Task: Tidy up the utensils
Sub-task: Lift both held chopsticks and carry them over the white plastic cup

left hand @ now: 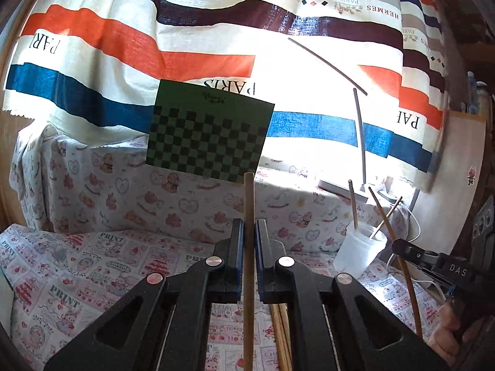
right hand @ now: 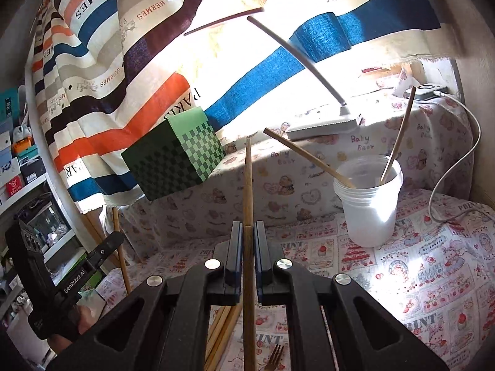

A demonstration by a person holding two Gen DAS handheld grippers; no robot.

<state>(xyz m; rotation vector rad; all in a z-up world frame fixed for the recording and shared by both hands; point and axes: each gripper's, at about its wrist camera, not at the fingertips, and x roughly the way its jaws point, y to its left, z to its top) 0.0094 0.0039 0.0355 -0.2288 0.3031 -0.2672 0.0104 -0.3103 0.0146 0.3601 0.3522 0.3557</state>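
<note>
Right now each tool is clamped on a single wooden chopstick: the left tool (left hand: 249, 232) pinches one chopstick (left hand: 248, 198) that stands up between its pads, and the right tool (right hand: 247, 235) grips another chopstick (right hand: 248, 179) the same way, both raised off the surface. Their likely destination, a translucent plastic cup (right hand: 369, 204), stands on the cloth-covered surface (right hand: 433, 278) toward the right and already holds two chopsticks (right hand: 399, 136) leaning outward in different directions. The risk, as I judge it, lies there: a long stick brought in at a slant could knock those leaning ones or catch the rim and tip the light cup, and with both hands heading to one opening the two tools could clash. More loose chopsticks (right hand: 224, 330) lie on the surface beneath the tools, with a fork (right hand: 273, 357) beside them. Farther back, a green checkered box (right hand: 176, 157) sits on the raised ledge, and a white desk lamp (right hand: 324, 126) stands behind the cup, its arm angled above; a white cable (right hand: 458, 167) trails down at the right, near the cup.
</note>
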